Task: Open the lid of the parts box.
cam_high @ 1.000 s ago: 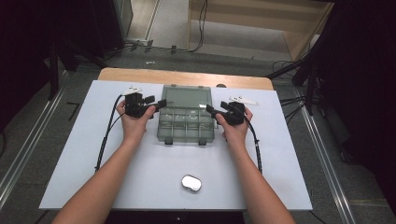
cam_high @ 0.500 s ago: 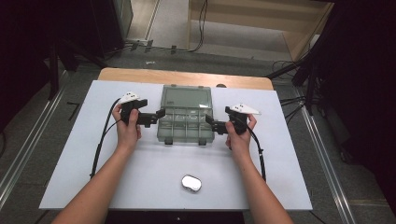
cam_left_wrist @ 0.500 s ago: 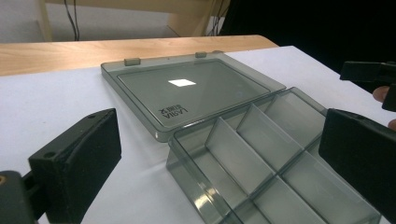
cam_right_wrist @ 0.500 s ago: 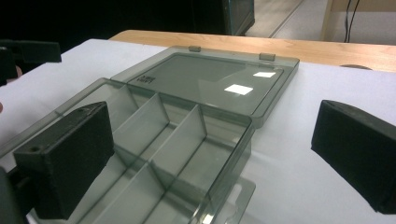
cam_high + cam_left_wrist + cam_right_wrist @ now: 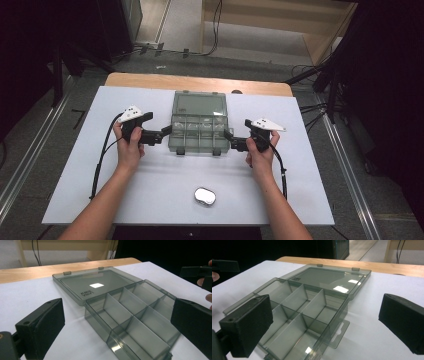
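- We see the box (image 5: 200, 131) lying open and flat between our fingers, long axis running from one gripper to the other, lid (image 5: 199, 105) folded away from us.
- Left gripper (image 5: 163, 134) and right gripper (image 5: 229, 140) have just opened wide; both hold nothing.

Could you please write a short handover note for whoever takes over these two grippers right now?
Left gripper: open, holding nothing, just off the left side of the organiser box.
Right gripper: open, holding nothing, just off the box's right side.
Box: mid-table, lid folded flat back toward the far edge; compartments look empty.
Small silver case: near the front edge, untouched.
Done: box is open, both jaws have just released.
Left: probably filling the box or handling the case; check first.
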Demonstrator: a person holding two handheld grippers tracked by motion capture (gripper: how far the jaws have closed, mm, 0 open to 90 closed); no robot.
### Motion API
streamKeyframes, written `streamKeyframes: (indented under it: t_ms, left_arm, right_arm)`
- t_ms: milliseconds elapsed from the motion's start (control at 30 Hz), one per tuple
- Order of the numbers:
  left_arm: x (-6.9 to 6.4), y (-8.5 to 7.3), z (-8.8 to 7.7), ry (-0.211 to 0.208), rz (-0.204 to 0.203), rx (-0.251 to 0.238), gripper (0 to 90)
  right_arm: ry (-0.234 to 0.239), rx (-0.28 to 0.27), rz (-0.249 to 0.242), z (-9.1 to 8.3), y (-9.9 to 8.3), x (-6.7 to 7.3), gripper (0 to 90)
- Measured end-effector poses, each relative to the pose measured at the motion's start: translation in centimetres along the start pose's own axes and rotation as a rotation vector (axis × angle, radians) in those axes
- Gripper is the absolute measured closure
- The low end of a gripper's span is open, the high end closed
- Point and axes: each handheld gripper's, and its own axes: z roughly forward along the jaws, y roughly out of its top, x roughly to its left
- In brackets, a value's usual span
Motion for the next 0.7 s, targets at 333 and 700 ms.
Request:
streamKeyframes:
  t_ms: [333, 700]
  left_arm:
    - [-0.9, -1.1, -2.1, 0.004, 0.031, -0.009, 0.0]
    - [-2.0, -2.7, -4.7, 0.006, 0.062, -0.024, 0.0]
  right_arm:
    - [0.022, -0.010, -0.030, -1.9, -0.4, 0.8, 0.0]
    - [0.048, 0.008, -0.052, -3.4, -1.6, 1.5, 0.0]
